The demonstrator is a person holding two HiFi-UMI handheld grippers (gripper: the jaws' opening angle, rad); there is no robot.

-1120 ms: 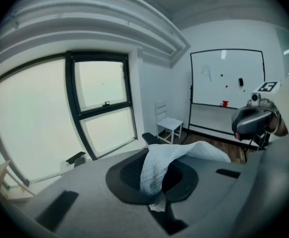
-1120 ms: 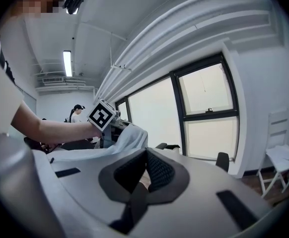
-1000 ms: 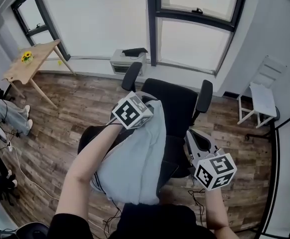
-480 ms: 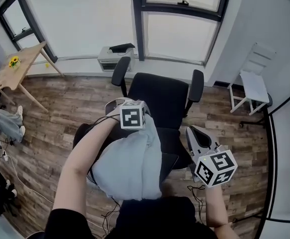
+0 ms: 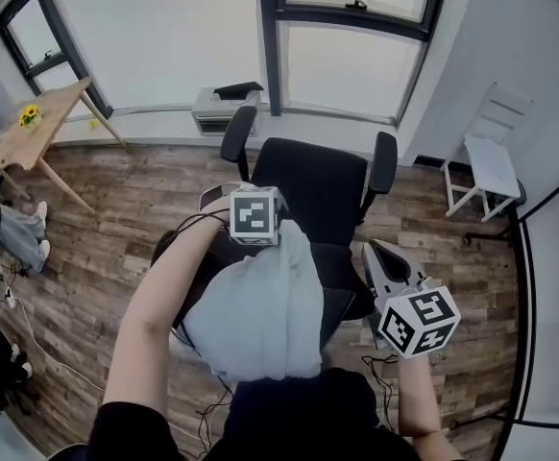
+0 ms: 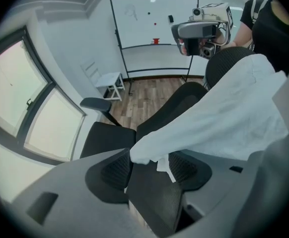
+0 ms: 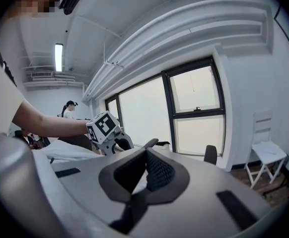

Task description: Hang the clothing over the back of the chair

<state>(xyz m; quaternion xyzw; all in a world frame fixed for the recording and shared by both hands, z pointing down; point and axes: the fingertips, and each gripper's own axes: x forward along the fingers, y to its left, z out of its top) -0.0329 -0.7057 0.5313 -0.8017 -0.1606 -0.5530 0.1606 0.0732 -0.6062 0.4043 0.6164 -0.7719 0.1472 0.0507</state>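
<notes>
A pale blue garment (image 5: 260, 315) lies draped over the back of the black office chair (image 5: 320, 188), bunched on the side nearest me. My left gripper (image 6: 149, 168) points steeply down over the chair's back, its marker cube (image 5: 254, 214) on top. Its jaws are opening. The garment's edge (image 6: 147, 152) hangs loose between the pads, which do not press on it. My right gripper (image 5: 372, 252) hovers to the right of the chair, apart from the cloth, and its pads (image 7: 154, 172) meet with nothing between them.
A wooden table with yellow flowers (image 5: 44, 123) stands far left, and a person (image 5: 1, 229) sits near it. A printer (image 5: 224, 111) sits under the windows, a white folding chair (image 5: 491, 176) at the right. Cables (image 5: 11, 305) trail on the wood floor. A whiteboard (image 6: 149, 19) stands behind me.
My left gripper has sunk toward the chair and tipped downward. The garment has settled lower and bunched over the chair's back. The right gripper has stayed about where it was.
</notes>
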